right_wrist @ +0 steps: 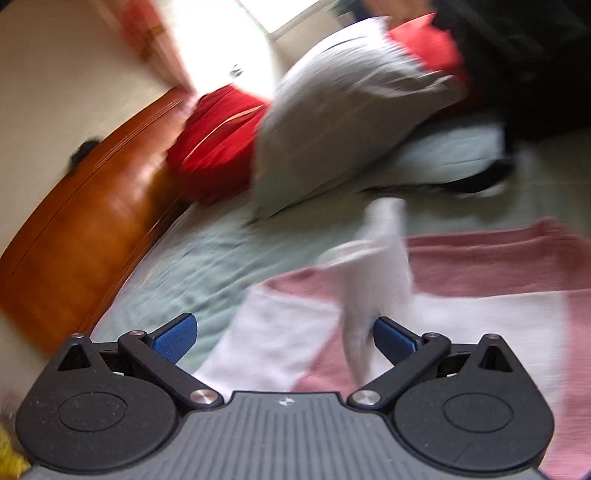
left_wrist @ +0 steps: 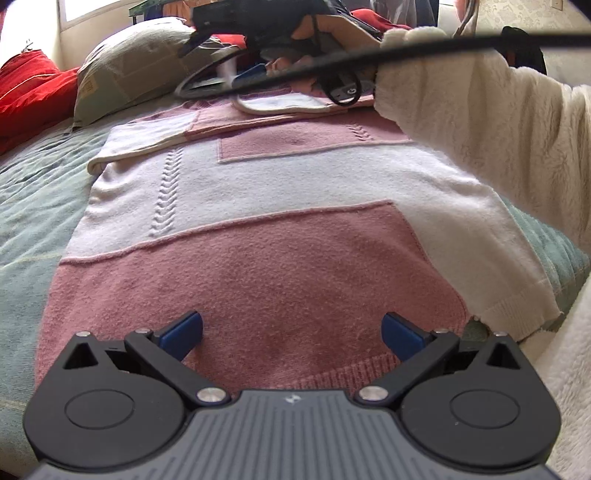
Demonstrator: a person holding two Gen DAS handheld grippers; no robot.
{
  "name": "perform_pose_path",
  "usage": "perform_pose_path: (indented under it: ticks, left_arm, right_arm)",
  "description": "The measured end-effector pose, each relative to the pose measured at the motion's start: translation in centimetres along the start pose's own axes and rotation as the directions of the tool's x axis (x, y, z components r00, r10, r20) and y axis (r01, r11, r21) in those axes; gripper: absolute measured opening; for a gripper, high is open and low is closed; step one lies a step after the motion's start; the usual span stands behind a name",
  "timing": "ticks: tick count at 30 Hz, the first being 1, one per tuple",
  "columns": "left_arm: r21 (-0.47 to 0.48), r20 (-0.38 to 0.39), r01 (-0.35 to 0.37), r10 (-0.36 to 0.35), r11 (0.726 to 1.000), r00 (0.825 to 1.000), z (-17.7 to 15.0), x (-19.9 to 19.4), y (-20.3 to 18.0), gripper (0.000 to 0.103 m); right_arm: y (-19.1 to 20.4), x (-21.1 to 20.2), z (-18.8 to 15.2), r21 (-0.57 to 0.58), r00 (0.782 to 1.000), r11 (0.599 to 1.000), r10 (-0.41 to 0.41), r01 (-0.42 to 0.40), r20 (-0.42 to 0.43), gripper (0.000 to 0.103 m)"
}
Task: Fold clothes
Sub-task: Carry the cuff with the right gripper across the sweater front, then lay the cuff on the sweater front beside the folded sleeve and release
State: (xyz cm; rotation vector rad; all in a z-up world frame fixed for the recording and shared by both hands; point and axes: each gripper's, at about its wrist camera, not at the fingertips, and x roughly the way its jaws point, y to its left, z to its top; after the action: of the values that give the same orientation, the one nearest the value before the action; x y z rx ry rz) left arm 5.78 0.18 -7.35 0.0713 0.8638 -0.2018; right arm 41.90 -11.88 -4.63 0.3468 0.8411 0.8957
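Observation:
A pink and white knitted sweater (left_wrist: 295, 258) lies flat on the green bedspread (left_wrist: 33, 206). One of its sleeves (left_wrist: 147, 138) is folded across the chest. My left gripper (left_wrist: 291, 334) is open just above the pink hem, holding nothing. At the collar end, a hand (left_wrist: 332, 33) in a fluffy cream sleeve (left_wrist: 461, 118) holds the other tool. In the blurred right wrist view, my right gripper (right_wrist: 284, 338) is open over the sweater (right_wrist: 480, 266). A white strip of cloth (right_wrist: 373, 280) stands loose beside its right finger, with nothing clamped.
A grey-green pillow (left_wrist: 129, 62) and a red cushion (left_wrist: 29, 88) lie at the head of the bed. A wooden headboard (right_wrist: 85, 221) runs along the left. Dark clothing (right_wrist: 517, 62) is piled beyond the pillow. A black cable (left_wrist: 406, 51) crosses the top of the left wrist view.

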Motion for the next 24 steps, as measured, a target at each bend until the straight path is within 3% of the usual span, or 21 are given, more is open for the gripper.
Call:
perform_pose_path:
  ticks: [8,10,12,15,20,24]
  left_arm:
    - [0.004,-0.002,0.0,0.0,1.0,1.0,-0.2,0.1,0.2,0.102]
    - [0.006,-0.001,0.001,-0.001,1.0,1.0,-0.3,0.1,0.3,0.102]
    - [0.009,-0.001,0.001,-0.001,1.0,1.0,-0.4,0.0,0.4,0.102]
    - [0.026,-0.006,-0.005,0.005,1.0,1.0,-0.5,-0.1,0.5,0.102]
    - [0.054,-0.01,-0.037,0.037,0.998,0.999,-0.2,-0.5,1.5,0.102]
    - [0.048,-0.007,-0.057,0.058,0.997,0.998,0.0,-0.8,2.4,0.102]
  right_arm:
    - [1.4,-1.8,0.5,-0.126,0.996,0.988,-0.081,0.085,0.029,0.102]
    - [1.7,-2.1,0.4,-0.213,0.988,0.965,-0.149,0.152,0.03,0.092]
    - [2.2,-2.0,-0.1,-0.318,0.976,0.925,-0.218,0.209,0.007,0.074]
    - [3.2,-0.8,-1.8,-0.481,0.947,0.833,-0.321,0.274,-0.016,0.054]
    - [4.2,1.8,-4.7,-0.643,0.906,0.695,-0.423,0.321,-0.005,0.041]
    - [4.8,4.1,-6.0,-0.726,0.878,0.59,-0.476,0.354,0.041,0.04]
